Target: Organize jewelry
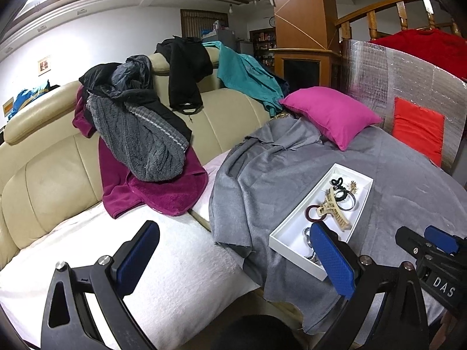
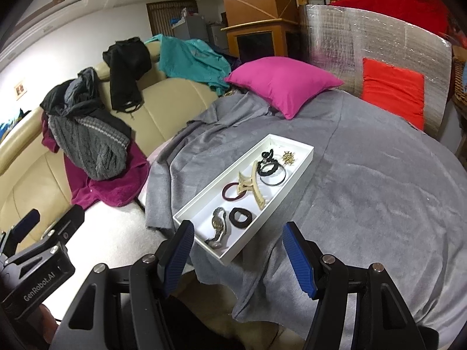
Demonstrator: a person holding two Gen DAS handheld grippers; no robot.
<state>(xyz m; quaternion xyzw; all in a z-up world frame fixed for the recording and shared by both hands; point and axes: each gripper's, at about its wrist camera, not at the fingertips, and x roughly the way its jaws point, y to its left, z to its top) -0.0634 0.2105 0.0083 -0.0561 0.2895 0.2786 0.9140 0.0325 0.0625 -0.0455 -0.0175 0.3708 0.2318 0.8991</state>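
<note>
Grey cloth point(image 2: 364, 192) | tray point(image 2: 186, 213): black scrunchie point(image 2: 240, 218) right view only | both jaws wide

Cream leather sofa point(image 1: 43, 175), white walls point(image 1: 116, 38)

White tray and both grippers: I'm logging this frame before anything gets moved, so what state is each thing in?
White tray: open, lying flat on the grey cloth.
Beige claw clip: in the tray, lying on its side.
Wristwatch: in the tray, near end.
Left gripper: open, empty.
Right gripper: open, empty.
Pink cushion: resting on the cloth.
</note>
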